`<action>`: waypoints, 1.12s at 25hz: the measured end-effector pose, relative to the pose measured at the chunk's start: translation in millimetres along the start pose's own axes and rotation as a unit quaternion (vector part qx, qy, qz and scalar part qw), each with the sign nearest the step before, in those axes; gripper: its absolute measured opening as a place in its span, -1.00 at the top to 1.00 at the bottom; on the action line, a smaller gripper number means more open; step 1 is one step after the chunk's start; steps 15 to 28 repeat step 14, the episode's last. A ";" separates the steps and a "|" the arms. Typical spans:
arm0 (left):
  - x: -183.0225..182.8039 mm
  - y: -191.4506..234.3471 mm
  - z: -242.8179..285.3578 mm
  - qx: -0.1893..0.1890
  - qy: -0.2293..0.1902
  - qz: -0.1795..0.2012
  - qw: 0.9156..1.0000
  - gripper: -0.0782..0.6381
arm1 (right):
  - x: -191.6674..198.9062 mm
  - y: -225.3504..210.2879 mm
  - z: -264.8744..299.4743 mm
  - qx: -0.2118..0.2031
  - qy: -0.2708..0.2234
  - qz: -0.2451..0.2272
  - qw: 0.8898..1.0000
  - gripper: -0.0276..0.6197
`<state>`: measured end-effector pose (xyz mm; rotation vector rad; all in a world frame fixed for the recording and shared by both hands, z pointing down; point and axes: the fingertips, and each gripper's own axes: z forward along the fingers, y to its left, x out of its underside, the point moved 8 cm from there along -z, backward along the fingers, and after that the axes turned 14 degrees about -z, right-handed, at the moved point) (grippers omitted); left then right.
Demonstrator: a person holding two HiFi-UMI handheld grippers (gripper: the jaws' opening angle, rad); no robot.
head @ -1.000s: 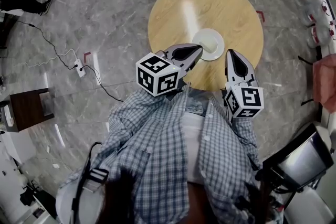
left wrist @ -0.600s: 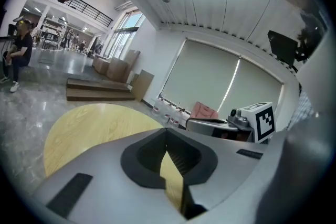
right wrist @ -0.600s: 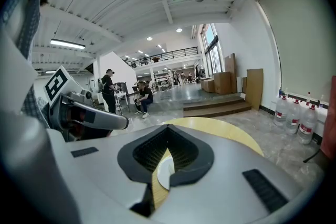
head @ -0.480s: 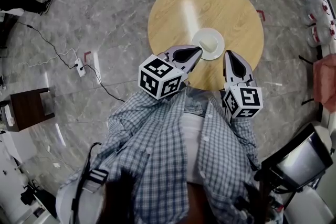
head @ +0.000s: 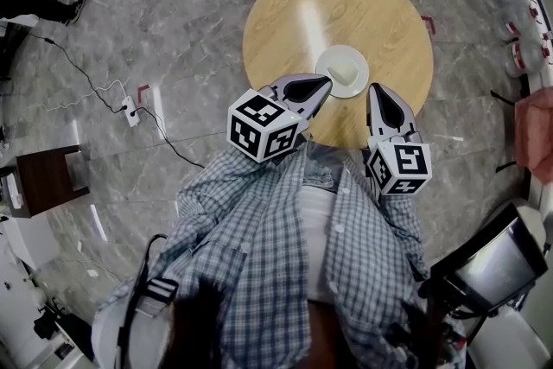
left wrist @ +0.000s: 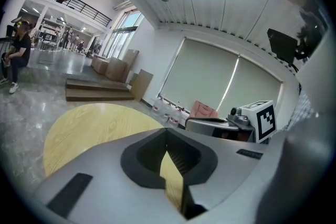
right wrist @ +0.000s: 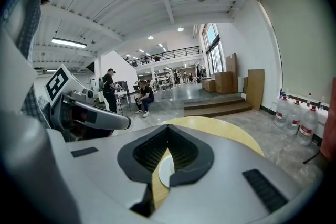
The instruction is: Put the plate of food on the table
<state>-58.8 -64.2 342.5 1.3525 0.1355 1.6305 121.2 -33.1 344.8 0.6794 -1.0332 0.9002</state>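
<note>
Wooden table [head: 285, 22]: round, pale grain, standing on a grey marble-patterned floor [head: 190, 4]; a streak of reflected light crosses its top.
Plate [head: 327, 61]: white, lying flat on the table, right of centre and towards the edge nearest the person; neither gripper holds it.
Food [head: 344, 72]: a pale lump resting on the plate; its kind cannot be told.
Left gripper [head: 327, 80]: jaws clenched pad against pad, nothing between them. In the head view its tip overlaps the plate's near-left rim; contact cannot be judged. Its own view shows only table top through the slit below the pads.
Right gripper [head: 378, 87]: jaws likewise pressed together and empty. The tip lies just beside the plate's near-right rim, apart from it. A sliver of white plate and table top shows through the gap under its pads.
Marker cubes: one on each gripper, the left cube [head: 263, 125] and the right cube [head: 400, 168], both over the table's near edge.
Checked shirt [head: 285, 255]: the person's, filling the lower half of the head view.
Power strip [head: 131, 111]: white, on the floor left of the table, with cables trailing away.
Dark side table [head: 45, 177]: at the far left, well apart from the round table.
Water bottles [head: 518, 13]: a row along the right edge.
Steps [right wrist: 218, 106]: low and wooden, beyond the table, with cardboard boxes [right wrist: 227, 81] behind.
</note>
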 end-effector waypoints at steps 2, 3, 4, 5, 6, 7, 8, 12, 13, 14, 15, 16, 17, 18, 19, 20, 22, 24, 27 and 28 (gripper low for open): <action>0.3 0.4 0.9 0.000 0.002 0.001 1.000 0.76 | -0.9 0.4 -0.1 0.000 -0.001 -0.003 1.000 0.89; 0.6 0.2 1.2 0.000 0.003 0.003 1.000 0.76 | -1.3 0.8 -0.1 -0.001 0.000 -0.005 1.000 0.89; 0.8 0.0 1.3 0.000 0.005 0.004 1.000 0.76 | -1.5 1.2 -0.1 -0.001 0.000 -0.006 1.000 0.90; 0.8 -0.1 1.2 0.000 0.005 0.004 1.000 0.76 | -1.5 1.7 0.0 -0.002 0.001 -0.006 1.000 0.89; 0.8 -0.1 0.9 0.000 0.004 0.002 1.000 0.76 | -1.5 2.2 0.0 -0.002 0.001 -0.006 1.000 0.89; 0.6 0.2 0.3 0.000 0.003 0.000 1.000 0.76 | -1.4 2.8 -0.1 -0.003 0.002 -0.005 1.000 0.89; 0.3 0.7 -0.4 0.000 0.001 -0.003 1.000 0.76 | -1.3 3.3 -0.1 -0.004 0.003 -0.005 1.000 0.90; -1.1 2.0 -2.2 -0.003 -0.003 -0.007 1.000 0.76 | 0.0 4.0 -0.1 -0.005 0.005 -0.002 1.000 0.90; -1.4 2.2 -2.5 -0.003 -0.003 -0.007 1.000 0.76 | 0.3 3.9 -0.2 -0.006 0.006 -0.001 1.000 0.89; -1.6 2.3 -2.8 -0.004 -0.003 -0.007 1.000 0.76 | 0.6 3.9 -0.3 -0.006 0.006 0.000 1.000 0.89; -1.6 2.3 -2.8 -0.004 -0.003 -0.007 1.000 0.76 | 0.6 3.9 -0.3 -0.006 0.006 0.000 1.000 0.89; -1.6 2.3 -2.8 -0.004 -0.003 -0.007 1.000 0.76 | 0.6 3.9 -0.3 -0.006 0.006 0.000 1.000 0.89; -1.6 2.3 -2.8 -0.004 -0.003 -0.007 1.000 0.76 | 0.6 3.9 -0.3 -0.006 0.006 0.000 1.000 0.89; -1.6 2.3 -2.8 -0.004 -0.003 -0.007 1.000 0.76 | 0.6 3.9 -0.3 -0.006 0.006 0.000 1.000 0.89; -1.6 2.3 -2.8 -0.004 -0.003 -0.007 1.000 0.76 | 0.6 3.9 -0.3 -0.006 0.006 0.000 1.000 0.89; -1.6 2.3 -2.8 -0.004 -0.003 -0.007 1.000 0.76 | 0.6 3.9 -0.3 -0.006 0.006 0.000 1.000 0.89; -1.6 2.3 -2.8 -0.004 -0.003 -0.007 1.000 0.76 | 0.6 3.9 -0.3 -0.006 0.006 0.000 1.000 0.89; -1.6 2.3 -2.8 -0.004 -0.003 -0.007 1.000 0.76 | 0.6 3.9 -0.3 -0.006 0.006 0.000 1.000 0.89; -1.6 2.3 -2.8 -0.004 -0.003 -0.007 1.000 0.76 | 0.6 3.9 -0.3 -0.006 0.006 0.000 1.000 0.89; -1.6 2.3 -2.8 -0.004 -0.003 -0.007 1.000 0.76 | 0.6 3.9 -0.3 -0.006 0.006 0.000 1.000 0.89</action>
